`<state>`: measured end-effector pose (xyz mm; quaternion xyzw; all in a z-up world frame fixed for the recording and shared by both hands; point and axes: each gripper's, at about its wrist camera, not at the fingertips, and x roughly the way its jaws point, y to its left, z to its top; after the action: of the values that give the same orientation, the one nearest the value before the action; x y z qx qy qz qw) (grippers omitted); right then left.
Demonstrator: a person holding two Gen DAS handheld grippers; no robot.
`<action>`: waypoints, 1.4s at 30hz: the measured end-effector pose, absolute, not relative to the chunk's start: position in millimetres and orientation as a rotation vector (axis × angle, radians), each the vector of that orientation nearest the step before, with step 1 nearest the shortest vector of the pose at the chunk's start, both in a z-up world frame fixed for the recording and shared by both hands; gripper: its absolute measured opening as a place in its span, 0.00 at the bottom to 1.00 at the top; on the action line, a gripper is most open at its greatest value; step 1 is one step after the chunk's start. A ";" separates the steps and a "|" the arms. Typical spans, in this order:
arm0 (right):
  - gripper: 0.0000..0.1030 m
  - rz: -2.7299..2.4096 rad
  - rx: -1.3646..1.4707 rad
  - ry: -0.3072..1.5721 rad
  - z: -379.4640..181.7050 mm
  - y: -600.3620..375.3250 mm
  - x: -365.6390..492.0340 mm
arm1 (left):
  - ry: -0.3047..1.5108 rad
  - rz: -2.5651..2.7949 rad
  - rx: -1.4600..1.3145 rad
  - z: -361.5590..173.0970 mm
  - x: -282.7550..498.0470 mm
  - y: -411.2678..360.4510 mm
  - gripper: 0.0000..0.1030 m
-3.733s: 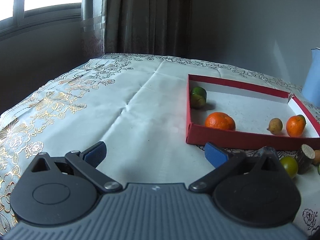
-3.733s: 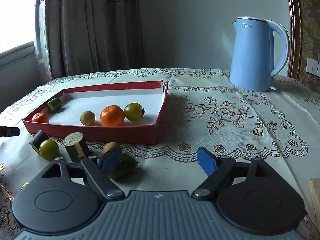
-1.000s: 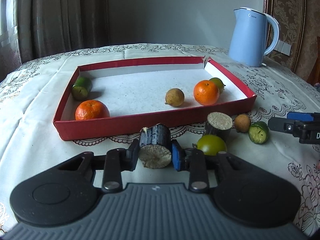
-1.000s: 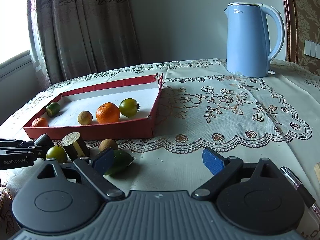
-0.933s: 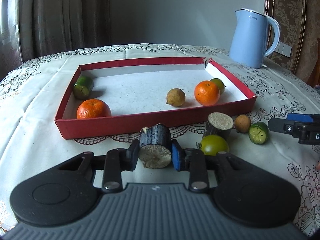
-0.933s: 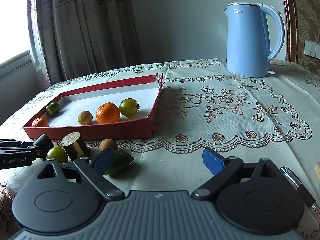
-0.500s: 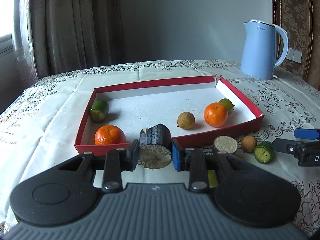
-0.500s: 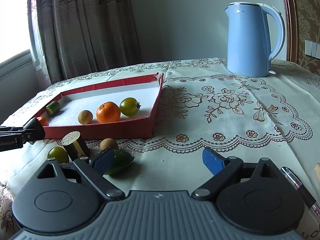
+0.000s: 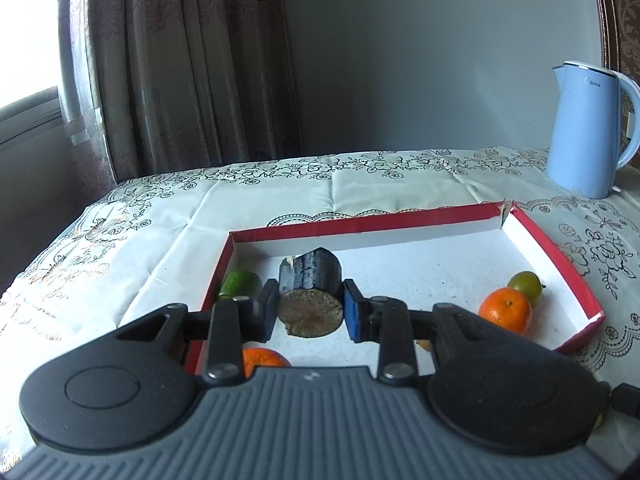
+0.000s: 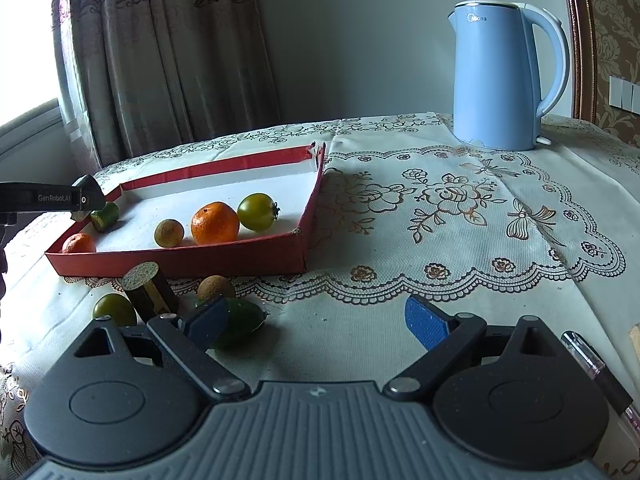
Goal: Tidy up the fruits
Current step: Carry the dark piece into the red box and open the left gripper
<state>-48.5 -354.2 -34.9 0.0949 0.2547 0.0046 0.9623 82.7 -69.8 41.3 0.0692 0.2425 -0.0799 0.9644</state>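
Sugarcane segment (image 9: 311, 298) — clamped in the left gripper (image 9: 311, 312), held above the red tray (image 9: 552, 250) near its left wall. Lower onto bare floor beside the green fruit (image 9: 239, 283) before releasing. Right gripper (image 10: 316, 322) — jaws wide, empty, in front of the tray.

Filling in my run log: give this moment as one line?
left gripper: shut on dark sugarcane chunk, over red cardboard tray | right gripper: open, idle | phase: placing
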 end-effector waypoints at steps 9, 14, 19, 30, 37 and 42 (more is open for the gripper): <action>0.93 0.018 0.216 0.523 -35.6 -358.0 -47.3 | 0.527 -0.100 0.117 33.6 123.9 -73.3 0.29; 0.93 0.022 0.228 0.526 -36.0 -359.0 -47.1 | 0.493 -0.055 0.098 33.9 122.1 -70.2 0.77; 0.93 0.025 0.243 0.530 -36.5 -360.7 -46.4 | 0.464 -0.062 0.141 38.5 103.0 -68.3 0.90; 0.93 0.018 0.232 0.486 -33.6 -358.4 -52.9 | 0.454 -0.047 0.082 28.3 35.7 -6.6 1.00; 0.93 0.146 0.206 0.379 -20.6 -327.2 -74.3 | 0.485 0.031 0.011 10.6 29.1 32.1 1.00; 0.93 0.252 0.107 0.387 -14.4 -276.4 -79.8 | 0.523 0.021 -0.041 1.3 32.3 45.2 1.00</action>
<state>-79.8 -276.4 -14.4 0.0530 0.1917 0.1247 0.9721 32.3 45.2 1.3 -0.0202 0.2585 0.0104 0.9657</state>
